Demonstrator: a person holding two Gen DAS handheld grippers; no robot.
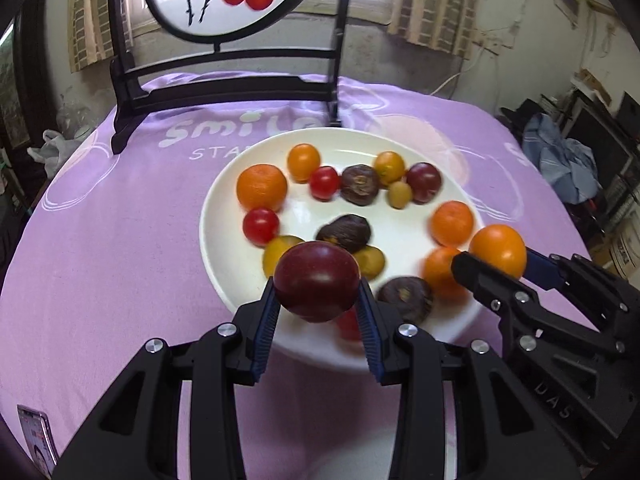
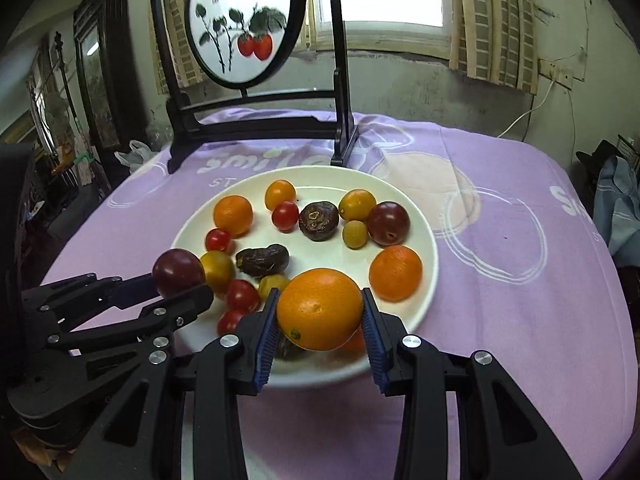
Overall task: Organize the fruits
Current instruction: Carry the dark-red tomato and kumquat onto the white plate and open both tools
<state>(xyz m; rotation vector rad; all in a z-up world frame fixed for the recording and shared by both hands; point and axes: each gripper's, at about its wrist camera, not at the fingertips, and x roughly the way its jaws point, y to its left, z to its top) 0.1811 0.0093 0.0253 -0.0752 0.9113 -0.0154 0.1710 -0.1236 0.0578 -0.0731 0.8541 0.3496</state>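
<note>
Nearest to me, my left gripper (image 1: 318, 300) is narrowed onto a dark red plum (image 1: 316, 280), its blue pads pressing both sides. My right gripper (image 2: 320, 322) clamps an orange (image 2: 320, 308) the same way (each fruit is lifted above the near rim). Beyond them a white plate (image 2: 428, 240) on the purple cloth (image 2: 520, 280) holds small oranges, red and yellow cherry tomatoes, wrinkled dark fruits and another plum. Farthest stands a black-framed round painted screen (image 2: 240, 24).
</note>
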